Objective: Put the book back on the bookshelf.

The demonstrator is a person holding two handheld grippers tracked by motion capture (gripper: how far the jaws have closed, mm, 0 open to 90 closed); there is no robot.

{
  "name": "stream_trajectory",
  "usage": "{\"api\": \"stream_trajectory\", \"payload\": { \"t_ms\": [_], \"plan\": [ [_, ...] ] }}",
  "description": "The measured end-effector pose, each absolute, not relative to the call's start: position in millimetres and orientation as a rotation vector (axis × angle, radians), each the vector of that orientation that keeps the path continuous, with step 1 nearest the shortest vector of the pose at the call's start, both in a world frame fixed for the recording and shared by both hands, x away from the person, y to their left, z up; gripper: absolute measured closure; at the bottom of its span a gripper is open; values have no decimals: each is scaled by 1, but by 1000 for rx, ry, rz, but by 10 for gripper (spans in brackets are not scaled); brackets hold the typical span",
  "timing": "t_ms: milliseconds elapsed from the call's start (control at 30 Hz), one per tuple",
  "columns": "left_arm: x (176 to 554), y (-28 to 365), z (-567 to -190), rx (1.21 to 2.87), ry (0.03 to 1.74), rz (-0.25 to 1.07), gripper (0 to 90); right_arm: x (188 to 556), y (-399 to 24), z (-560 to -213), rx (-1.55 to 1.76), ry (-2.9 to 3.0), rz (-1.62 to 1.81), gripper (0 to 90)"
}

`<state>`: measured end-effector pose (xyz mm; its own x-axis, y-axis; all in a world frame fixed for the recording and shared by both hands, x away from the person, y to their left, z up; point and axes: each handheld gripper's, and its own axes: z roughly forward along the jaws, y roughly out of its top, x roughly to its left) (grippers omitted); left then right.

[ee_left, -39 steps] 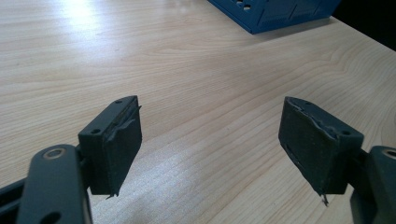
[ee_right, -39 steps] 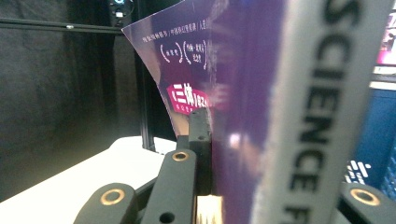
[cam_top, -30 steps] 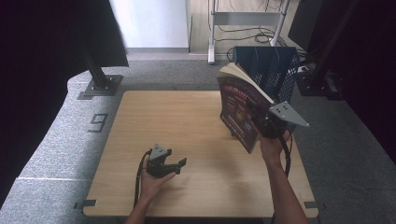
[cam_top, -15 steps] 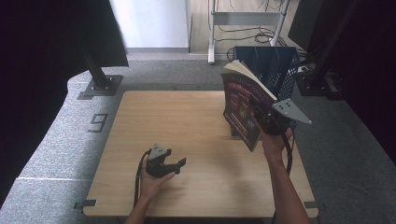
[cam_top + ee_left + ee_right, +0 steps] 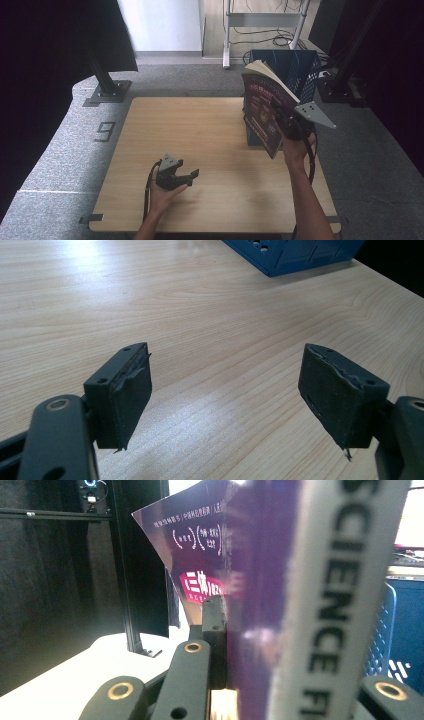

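Right gripper view has the right gripper [image 5: 227,680] clamped on a purple book [image 5: 260,605], its jaws pressed to the covers near the spine. From the high view, the book [image 5: 262,112] is lifted off the wooden table [image 5: 210,130], tilted, pages fanning at the top, just in front of the blue basket [image 5: 295,70] at the table's far right corner. The step looks like carrying the book toward that basket; the next move would call for raising it over the near rim and lowering it in before letting go. That rim is the one obstacle. Well away from the basket, the left gripper [image 5: 176,175] rests near the table's front edge, jaws wide apart with nothing between them.
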<state>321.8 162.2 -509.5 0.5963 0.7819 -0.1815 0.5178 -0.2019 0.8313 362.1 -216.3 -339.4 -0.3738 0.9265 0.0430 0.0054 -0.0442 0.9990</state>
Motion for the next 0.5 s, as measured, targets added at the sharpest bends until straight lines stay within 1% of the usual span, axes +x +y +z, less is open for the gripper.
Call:
{"api": "stream_trajectory", "payload": {
  "t_ms": [500],
  "plan": [
    [322, 162, -510, 1872, 1047, 346, 213, 370, -223, -339, 1065, 1430, 1498, 818]
  ]
}}
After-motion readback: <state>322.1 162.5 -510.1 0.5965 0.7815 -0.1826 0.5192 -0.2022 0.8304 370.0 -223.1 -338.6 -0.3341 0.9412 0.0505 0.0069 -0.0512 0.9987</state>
